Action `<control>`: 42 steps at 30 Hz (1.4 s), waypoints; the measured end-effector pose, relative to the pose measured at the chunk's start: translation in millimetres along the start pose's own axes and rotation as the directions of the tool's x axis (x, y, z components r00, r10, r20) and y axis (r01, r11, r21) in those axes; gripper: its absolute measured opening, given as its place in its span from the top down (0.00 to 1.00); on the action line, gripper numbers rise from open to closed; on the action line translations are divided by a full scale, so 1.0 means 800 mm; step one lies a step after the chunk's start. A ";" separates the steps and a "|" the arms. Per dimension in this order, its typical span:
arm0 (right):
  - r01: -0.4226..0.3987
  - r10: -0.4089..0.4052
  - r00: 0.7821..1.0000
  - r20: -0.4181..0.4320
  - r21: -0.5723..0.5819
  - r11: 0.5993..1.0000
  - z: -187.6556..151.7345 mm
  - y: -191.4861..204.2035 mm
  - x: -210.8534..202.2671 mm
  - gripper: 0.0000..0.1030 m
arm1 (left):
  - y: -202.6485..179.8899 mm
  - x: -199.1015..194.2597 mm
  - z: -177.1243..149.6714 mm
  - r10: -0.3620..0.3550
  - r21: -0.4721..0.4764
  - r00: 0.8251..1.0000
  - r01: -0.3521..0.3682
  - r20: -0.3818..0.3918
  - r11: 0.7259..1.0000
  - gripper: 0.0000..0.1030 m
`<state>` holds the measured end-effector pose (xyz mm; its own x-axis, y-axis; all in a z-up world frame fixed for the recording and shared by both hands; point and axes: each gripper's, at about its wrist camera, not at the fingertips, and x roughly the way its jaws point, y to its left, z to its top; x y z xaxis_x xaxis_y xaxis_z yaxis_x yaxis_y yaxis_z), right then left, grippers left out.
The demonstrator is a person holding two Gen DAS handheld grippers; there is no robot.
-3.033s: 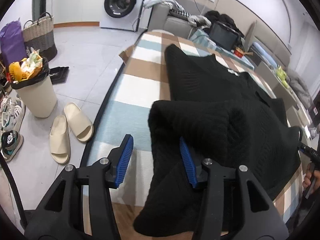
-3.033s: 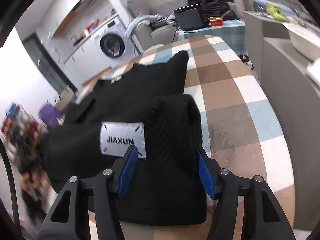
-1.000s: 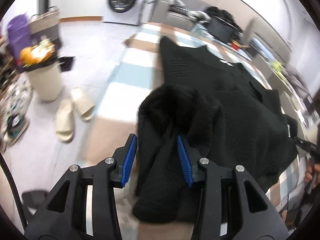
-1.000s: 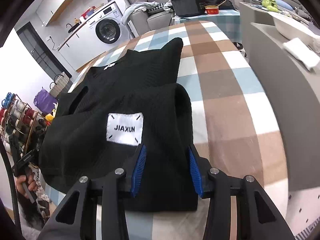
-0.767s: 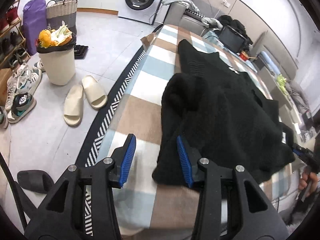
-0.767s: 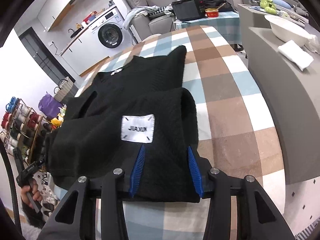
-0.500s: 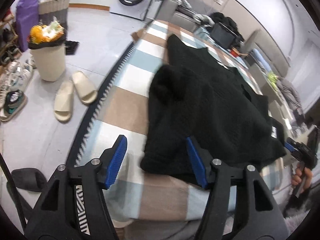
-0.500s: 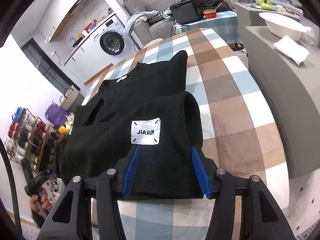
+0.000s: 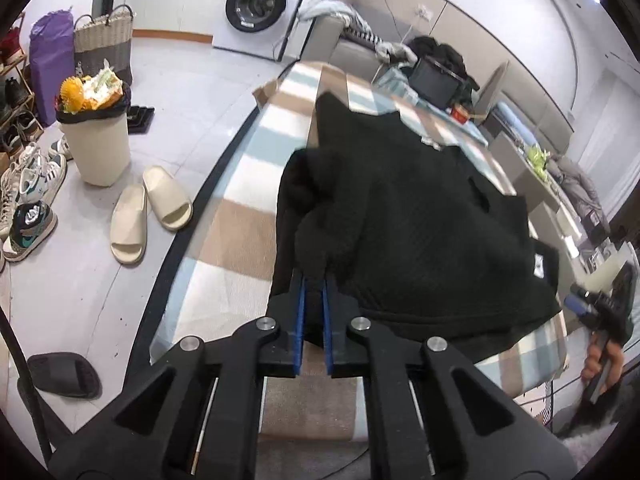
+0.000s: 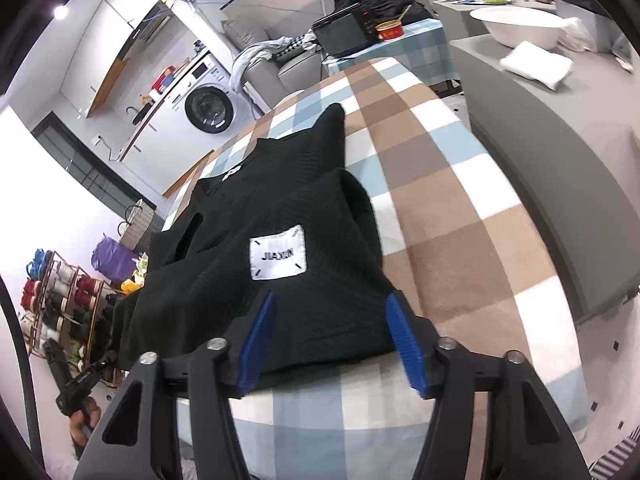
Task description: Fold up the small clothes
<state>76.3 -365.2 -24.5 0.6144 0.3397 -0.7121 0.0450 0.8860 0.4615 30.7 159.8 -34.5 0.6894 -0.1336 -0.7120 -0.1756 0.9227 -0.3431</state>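
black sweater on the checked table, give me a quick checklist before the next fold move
1. Left gripper has hold of the cloth: ok, its jaws are shut on a bunched edge of the black sweater.
2. Right gripper has hold of the cloth: not ok, its jaws are opening astride the near hem and the pads do not press it.
3. Sweater fully on the checked table: ok, the near hem stops short of the table's edge.
4. Folded layer lies flat: not ok, it is lumpy on the left gripper's side.
5. White label faces up: ok.
6. Far sleeves tucked in: cannot tell.
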 end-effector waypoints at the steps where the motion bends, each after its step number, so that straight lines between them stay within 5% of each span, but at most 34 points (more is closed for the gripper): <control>1: 0.000 0.000 1.000 0.000 0.007 1.000 -0.002 -0.004 0.000 0.37 | 0.001 -0.005 0.003 -0.008 -0.004 1.000 0.008 0.009 1.000 0.96; 11: -0.038 0.042 0.998 -0.040 0.096 0.995 -0.004 -0.032 0.033 0.39 | -0.005 -0.032 0.035 -0.029 -0.031 0.998 0.031 0.054 0.999 0.96; 13: -0.036 0.040 0.998 -0.055 0.065 0.997 -0.005 -0.026 0.039 0.53 | -0.009 -0.035 0.042 -0.028 -0.026 0.998 0.030 0.060 0.999 0.96; 15: -0.018 0.020 0.998 -0.061 0.027 0.999 -0.007 -0.021 0.044 0.79 | -0.013 -0.038 0.049 -0.030 -0.020 0.997 0.031 0.068 0.999 0.96; 20: -0.024 0.024 1.000 0.000 0.010 1.000 -0.008 -0.010 0.018 0.92 | -0.019 -0.053 0.065 -0.054 -0.015 0.993 0.056 0.103 0.998 0.96; 31: -0.177 0.153 0.955 0.253 0.075 0.981 0.073 0.039 -0.055 0.94 | -0.046 -0.072 0.178 -0.142 0.049 0.961 0.134 0.237 0.990 0.96; 39: -0.184 0.136 0.957 0.256 0.173 0.968 0.216 0.047 0.038 0.94 | -0.065 0.029 0.306 -0.123 0.053 0.963 0.113 0.241 0.992 0.96; 41: -0.174 0.120 0.967 0.226 0.235 0.956 0.253 0.037 0.082 0.82 | -0.061 0.074 0.329 -0.084 0.012 0.968 0.083 0.236 0.996 0.89; 42: -0.157 0.107 0.975 0.197 0.261 0.952 0.265 0.031 0.102 0.64 | -0.058 0.095 0.336 -0.046 -0.006 0.977 0.048 0.209 0.999 0.81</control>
<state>294.2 -382.6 41.0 0.7585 0.3639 -0.5406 0.1520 0.7079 0.6897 280.2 203.7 92.2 0.8285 -0.0972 -0.5514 -0.1462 0.9131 -0.3805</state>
